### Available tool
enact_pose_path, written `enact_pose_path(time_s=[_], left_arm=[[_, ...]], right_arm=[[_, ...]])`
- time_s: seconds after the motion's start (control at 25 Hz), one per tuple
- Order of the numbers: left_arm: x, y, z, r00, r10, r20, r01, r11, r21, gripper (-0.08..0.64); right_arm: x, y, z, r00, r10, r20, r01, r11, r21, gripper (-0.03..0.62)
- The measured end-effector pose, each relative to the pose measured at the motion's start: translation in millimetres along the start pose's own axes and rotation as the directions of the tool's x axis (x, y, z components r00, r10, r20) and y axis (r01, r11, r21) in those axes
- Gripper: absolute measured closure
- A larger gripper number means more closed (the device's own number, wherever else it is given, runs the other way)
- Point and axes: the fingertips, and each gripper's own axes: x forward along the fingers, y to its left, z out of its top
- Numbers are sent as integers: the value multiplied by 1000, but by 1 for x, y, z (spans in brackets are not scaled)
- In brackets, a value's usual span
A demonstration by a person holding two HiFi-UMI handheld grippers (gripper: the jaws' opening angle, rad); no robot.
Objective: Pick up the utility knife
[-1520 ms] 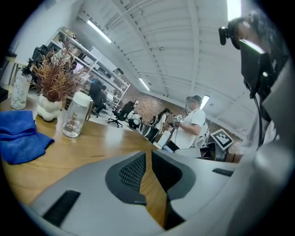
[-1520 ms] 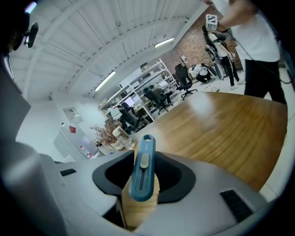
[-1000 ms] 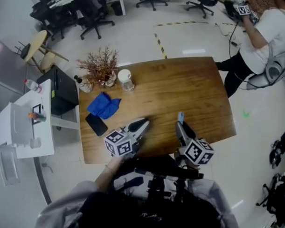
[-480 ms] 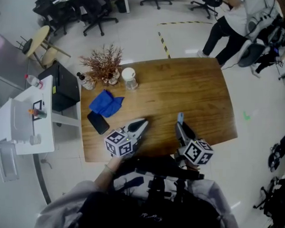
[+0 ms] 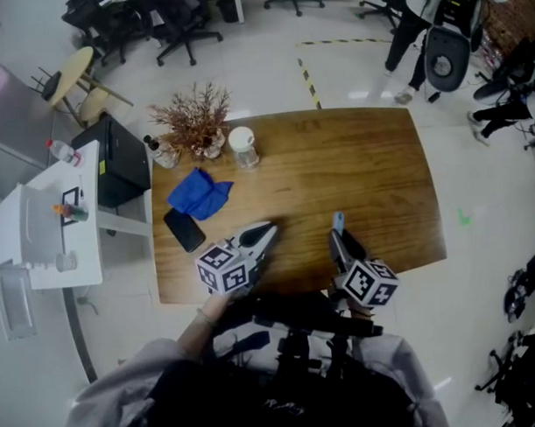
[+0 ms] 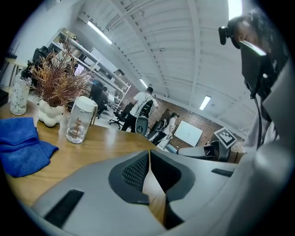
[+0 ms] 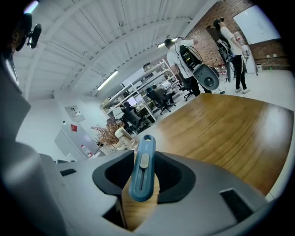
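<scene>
While clamped between right gripper [image 5: 340, 235] jaws, utility knife [image 7: 142, 168], end past them; left gripper [image 6: 149, 156] jaws closed.

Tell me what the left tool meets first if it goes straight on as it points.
Likely the bare tabletop: the left tool tips slightly down over open wood, with the jar off to its left. Depth is uncertain.

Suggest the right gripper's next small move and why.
Probably raise the right gripper slightly without loosening its hold: its jaws already clamp the blue utility knife, which pokes out over the wooden table, and I can't tell whether it has cleared the surface.
</scene>
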Motion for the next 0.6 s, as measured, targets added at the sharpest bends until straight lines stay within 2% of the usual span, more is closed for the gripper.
enact_pose_path(time_s=[0.16,0.28,0.44,0.6], left_arm=[[-2,2,-1,1000,11,-3,-11,1000,-6,538],[-6,5,-2,1000,22,-4,-22,1000,-13,538],[-8,8,-3,999,34,-2,-34,999,-19,538],[-10,8,-3,999,42,-5,-42,999,-20,538]], right_arm=[[18,-27,-19,996,-68,-66,64,997,-50,440],[40,-48,-32,981,-145,-130,126,982,-144,440],[69,-73,-48,942,-260,-213,190,935,-299,440],[85,-90,-61,899,-350,-262,225,884,-410,440]])
